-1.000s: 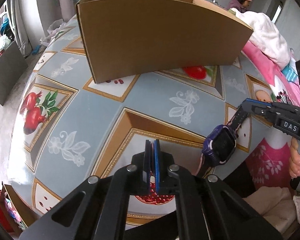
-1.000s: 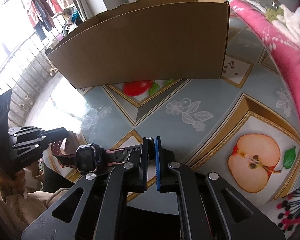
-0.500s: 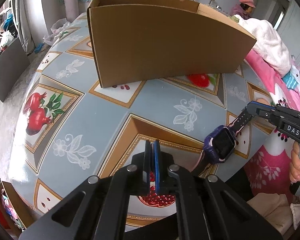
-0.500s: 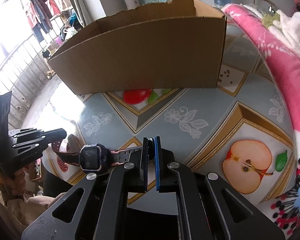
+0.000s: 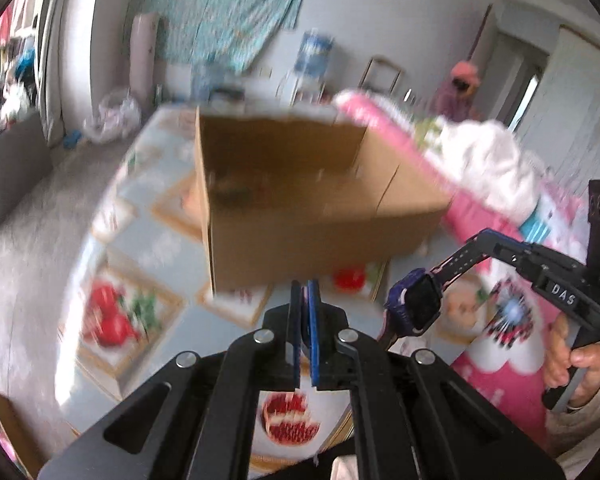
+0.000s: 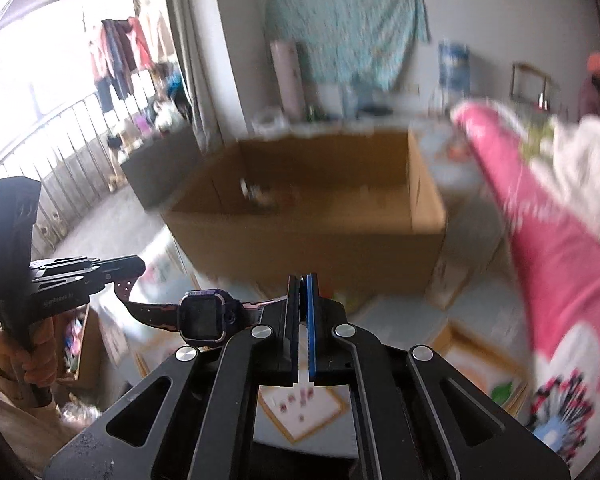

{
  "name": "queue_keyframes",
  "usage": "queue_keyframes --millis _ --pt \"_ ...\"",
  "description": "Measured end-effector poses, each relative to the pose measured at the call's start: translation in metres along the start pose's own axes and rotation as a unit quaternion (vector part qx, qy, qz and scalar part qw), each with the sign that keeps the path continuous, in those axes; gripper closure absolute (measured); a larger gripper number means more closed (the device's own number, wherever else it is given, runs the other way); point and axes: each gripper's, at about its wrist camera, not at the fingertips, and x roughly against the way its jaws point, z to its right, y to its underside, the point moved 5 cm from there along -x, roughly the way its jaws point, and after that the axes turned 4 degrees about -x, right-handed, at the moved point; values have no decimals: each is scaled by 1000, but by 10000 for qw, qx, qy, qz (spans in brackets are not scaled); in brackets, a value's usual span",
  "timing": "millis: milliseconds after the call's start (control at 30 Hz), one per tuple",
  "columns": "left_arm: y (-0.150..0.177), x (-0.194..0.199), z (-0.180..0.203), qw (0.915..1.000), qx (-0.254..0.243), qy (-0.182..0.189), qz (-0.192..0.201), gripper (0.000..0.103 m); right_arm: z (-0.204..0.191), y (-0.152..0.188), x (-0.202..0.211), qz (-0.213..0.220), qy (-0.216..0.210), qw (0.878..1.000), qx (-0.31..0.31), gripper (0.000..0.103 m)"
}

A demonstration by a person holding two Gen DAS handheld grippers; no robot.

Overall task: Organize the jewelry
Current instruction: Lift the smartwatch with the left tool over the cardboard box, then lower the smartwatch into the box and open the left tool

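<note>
On the fruit-patterned table (image 5: 148, 248) stands a cardboard box (image 5: 300, 216).

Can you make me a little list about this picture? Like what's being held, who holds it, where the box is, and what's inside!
held thing: purple watch, lifted above the table
who holds it: left gripper pinches one strap end, right gripper pinches the other
watch pose: stretched flat between the two grippers, screen up
box: cardboard box ahead on the table, open on top
inside box: some small things, too blurry to name
beside box: pink blanket
picture: blurry
</note>
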Motion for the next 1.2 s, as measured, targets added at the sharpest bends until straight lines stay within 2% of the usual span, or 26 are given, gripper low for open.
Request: queue_keyframes --millis 167,300,433,567,700,867,933,1000,1033,1167,1200 --pt "-62 26 12 9971 -356 -1 670 100 -2 -56 22 714 -94 9972 218 102" --pt "-98 12 8 9958 -448 -32 792 100 11 -90 7 834 -103 9960 300 102" --pt "-116 -37 -4 9990 -281 27 356 100 33 -104 -29 524 -126 9984 194 102" --pt "-110 -92 -10 9992 -29 283 -293 100 56 -99 -65 6 -21 9999 126 102" --pt "-95 -139 -7 9937 190 566 -951 100 74 -85 -98 -649 141 9975 227 102" --pt "-74 -182 12 9830 164 665 -1702 98 85 -77 -132 -1371 437 9860 840 102" --pt "-67 -194 14 9779 234 689 -1961 90 92 -72 -148 -1732 698 9760 1122 99" --pt "-60 -198 17 9740 286 789 -2106 74 96 -72 -154 -1789 751 9735 1212 101" --pt "-58 -198 18 9738 293 794 -2109 63 96 -73 -155 -1790 736 9735 1221 101" --pt "-59 -187 18 9786 257 854 -1853 56 97 -80 -145 -1493 803 9786 1165 98" --pt "-61 -182 17 9804 266 872 -1748 55 99 -83 -143 -1413 845 9799 1131 93"
